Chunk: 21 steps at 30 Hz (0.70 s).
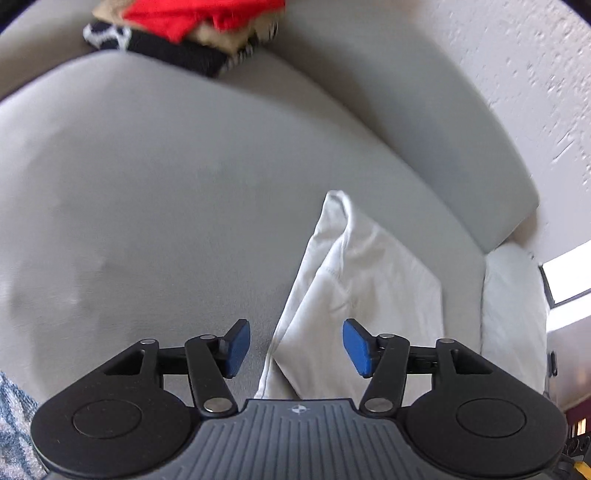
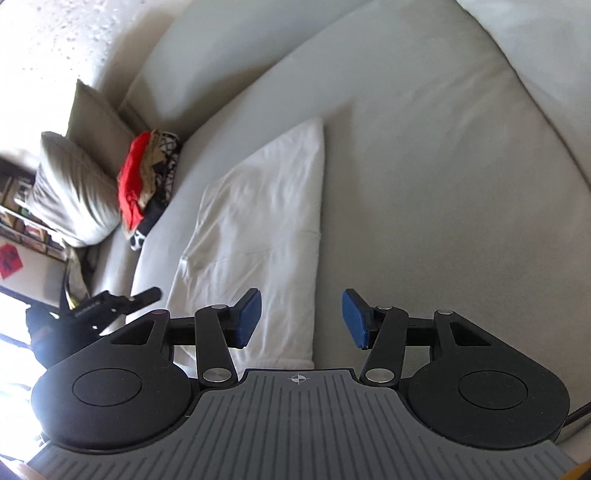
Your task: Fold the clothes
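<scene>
A white garment [image 2: 258, 221] lies folded into a long strip on the grey sofa seat [image 2: 424, 184]. In the left wrist view the same white garment [image 1: 354, 280] shows a raised fold running away from me. My left gripper [image 1: 295, 347] hovers open above its near end, blue pads apart, with the cloth seen in the gap below and neither pad pressing on it. My right gripper [image 2: 301, 317] is open over the garment's near edge, with nothing pinched. The left gripper [image 2: 110, 304] also shows as a black shape at the left of the right wrist view.
A pile of clothes, red [image 1: 199, 16] on tan and black-and-white, sits at the seat's far end by the backrest; the same pile [image 2: 147, 181] leans against a grey cushion [image 2: 74, 184]. A white pillow [image 1: 513, 314] lies at the sofa's right end. A textured wall [image 1: 517, 74] stands behind.
</scene>
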{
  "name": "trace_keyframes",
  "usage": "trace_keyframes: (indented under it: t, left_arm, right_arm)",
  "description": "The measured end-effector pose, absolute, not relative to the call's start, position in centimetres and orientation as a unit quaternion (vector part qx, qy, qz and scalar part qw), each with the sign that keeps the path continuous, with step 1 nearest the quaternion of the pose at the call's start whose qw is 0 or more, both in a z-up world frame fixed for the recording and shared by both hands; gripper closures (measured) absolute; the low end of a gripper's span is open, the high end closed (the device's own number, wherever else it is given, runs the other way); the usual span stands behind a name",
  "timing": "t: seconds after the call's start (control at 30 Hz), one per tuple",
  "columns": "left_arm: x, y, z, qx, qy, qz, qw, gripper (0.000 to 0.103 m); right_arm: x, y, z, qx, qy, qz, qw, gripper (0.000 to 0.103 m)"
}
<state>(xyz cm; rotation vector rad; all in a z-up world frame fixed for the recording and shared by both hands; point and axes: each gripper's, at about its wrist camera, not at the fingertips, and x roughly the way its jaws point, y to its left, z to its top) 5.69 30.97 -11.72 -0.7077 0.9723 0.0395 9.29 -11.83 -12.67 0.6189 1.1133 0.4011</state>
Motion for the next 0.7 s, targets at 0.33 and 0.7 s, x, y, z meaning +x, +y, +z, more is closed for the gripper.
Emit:
trace_keyframes:
  t: [0.33,0.7]
  left_arm:
    - [9.5,30.5,-14.4,-0.343,0.514,-0.097,0.780,0.037]
    - [13.5,29.2,-16.4,-0.368,0.534,-0.132,0.750,0.036]
  right_arm:
    - [12.2,-12.4,-16.1,0.365,0.530,0.199,0.739,0.050]
    - [17.3,-10.3,-18.2,0.416,0.524,0.205,0.715,0.059]
